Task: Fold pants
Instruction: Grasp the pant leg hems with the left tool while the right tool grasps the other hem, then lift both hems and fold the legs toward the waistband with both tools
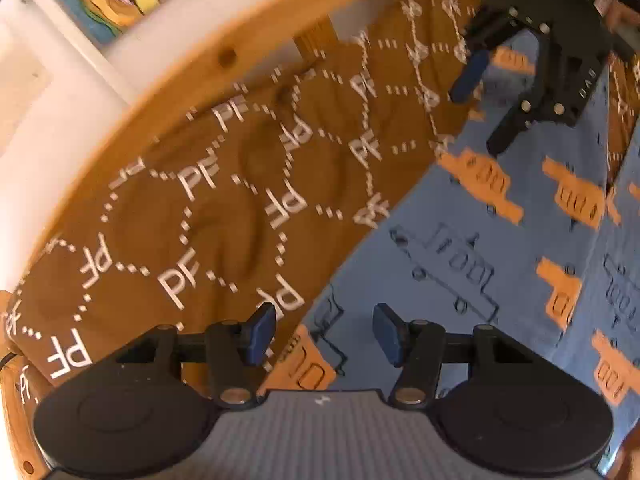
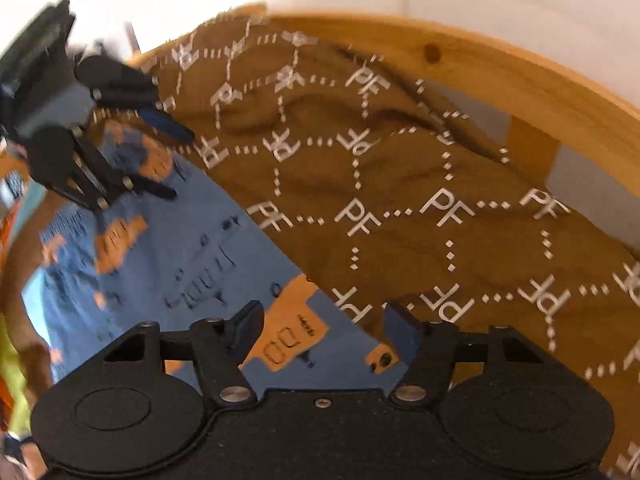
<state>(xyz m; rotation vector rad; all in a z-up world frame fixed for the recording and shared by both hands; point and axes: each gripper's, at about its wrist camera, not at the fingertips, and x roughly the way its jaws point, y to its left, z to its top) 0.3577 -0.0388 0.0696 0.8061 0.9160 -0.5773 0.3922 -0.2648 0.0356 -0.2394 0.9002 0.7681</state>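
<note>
Hovering with jaws wide and holding nothing, the left tool point(image 1: 324, 334) and the right tool point(image 2: 323, 330) are above the blue pants point(image 1: 460, 280), which lie on a brown bedspread point(image 1: 224, 200). Blur hides the pants' far end; the frame cuts the wooden bed frame point(image 2: 500, 72).

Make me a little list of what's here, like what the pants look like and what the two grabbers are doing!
pants: blue pants with orange and outlined train prints, spread out flat
underneath: brown blanket with white PF letters
behind: wooden bed frame and white wall
left gripper: left gripper open, over the pants' edge, holding nothing
right gripper: right gripper open, over the pants' edge, holding nothing
folded yet: no fold visible
</note>
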